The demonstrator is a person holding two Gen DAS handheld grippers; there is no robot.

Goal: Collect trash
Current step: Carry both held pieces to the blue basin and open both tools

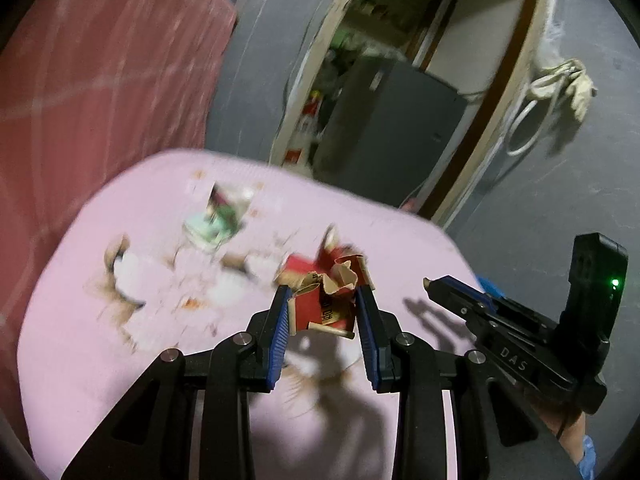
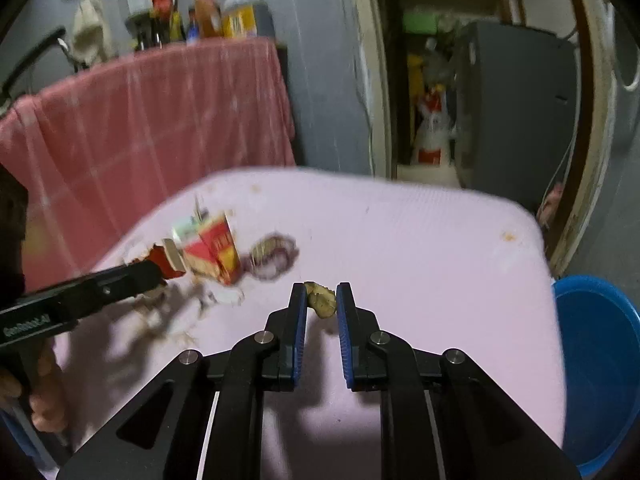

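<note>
Torn red cardboard box was pinched between left gripper fingers above pink table. Small brown crumpled scrap was pinched by right gripper. Blue bin was seen just beside table edge.

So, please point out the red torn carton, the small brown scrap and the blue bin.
red torn carton [image 1: 326, 304]: left wrist view, its red front face.
small brown scrap [image 2: 322, 300]: right wrist view, its middle.
blue bin [image 2: 600, 368]: right wrist view, inner wall.
</note>
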